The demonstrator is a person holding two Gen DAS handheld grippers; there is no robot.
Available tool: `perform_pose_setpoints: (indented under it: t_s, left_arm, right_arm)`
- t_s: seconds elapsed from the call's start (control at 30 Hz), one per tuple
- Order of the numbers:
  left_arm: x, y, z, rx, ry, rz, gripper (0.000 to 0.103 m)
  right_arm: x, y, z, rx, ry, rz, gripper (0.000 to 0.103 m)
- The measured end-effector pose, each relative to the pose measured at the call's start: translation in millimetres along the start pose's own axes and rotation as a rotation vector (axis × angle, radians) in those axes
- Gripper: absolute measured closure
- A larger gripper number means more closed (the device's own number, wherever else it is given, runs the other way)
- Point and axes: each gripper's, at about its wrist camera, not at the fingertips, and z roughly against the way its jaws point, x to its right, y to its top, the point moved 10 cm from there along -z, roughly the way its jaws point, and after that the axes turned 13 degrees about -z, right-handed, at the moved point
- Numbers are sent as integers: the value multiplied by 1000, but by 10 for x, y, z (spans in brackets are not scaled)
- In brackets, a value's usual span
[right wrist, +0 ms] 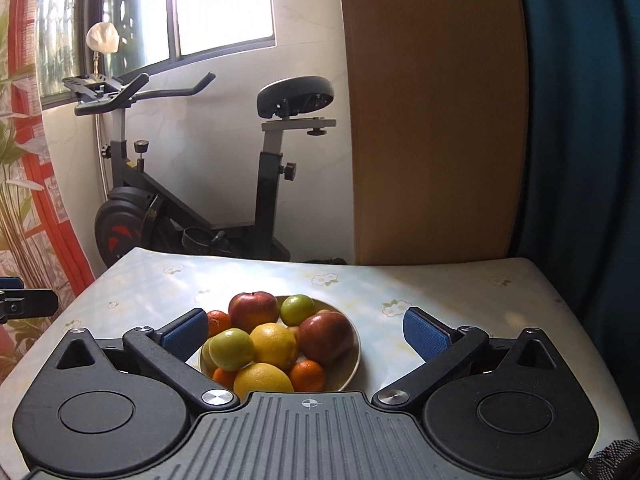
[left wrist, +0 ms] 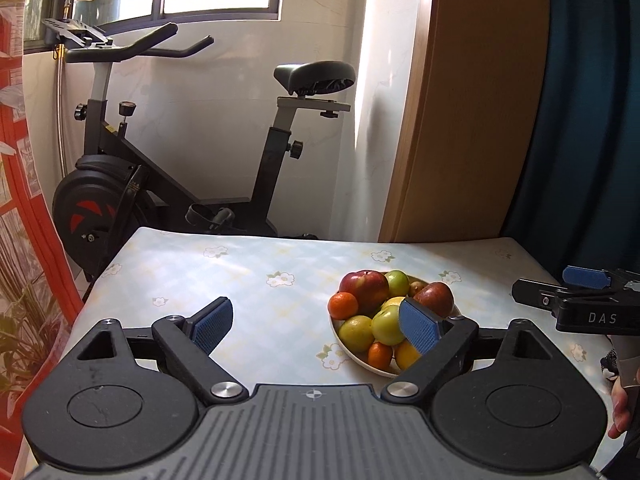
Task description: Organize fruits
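The bowl (right wrist: 352,360) of fruit sits near the middle of your table (right wrist: 440,280), piled with two red apples (right wrist: 254,310), green fruits (right wrist: 297,309), yellow citrus (right wrist: 274,345) and small oranges (right wrist: 307,374). Your right gripper (right wrist: 306,330) hangs above the near side of the bowl, tipped gently downward, its blue pads (right wrist: 422,334) spread wide to either side of the pile with nothing between them touching. Your left gripper (left wrist: 316,326) is held off to the left of the bowl, also angled down, jaws wide and empty; its right pad only overlaps the fruit in that view. In the left view, your right hand (left wrist: 622,400) shows at the edge, under its gripper. Beyond the table stand an exercise bike (right wrist: 192,184), a wooden panel (right wrist: 436,120) and a window (right wrist: 180,8).
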Motion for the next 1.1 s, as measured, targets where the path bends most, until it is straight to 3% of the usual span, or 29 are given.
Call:
perform_pose_setpoints:
  t_s: [0.67, 0.87, 1.1]
  left_arm:
    - [129, 249, 540, 86, 103, -24, 11]
    - [107, 206, 559, 67, 56, 43, 10]
    - [126, 219, 607, 82, 62, 57, 6]
  right_arm:
    - [-200, 178, 805, 44, 47, -3, 0]
    - [-261, 217, 914, 60, 47, 18, 0]
    - [-272, 203, 951, 59, 60, 15, 0]
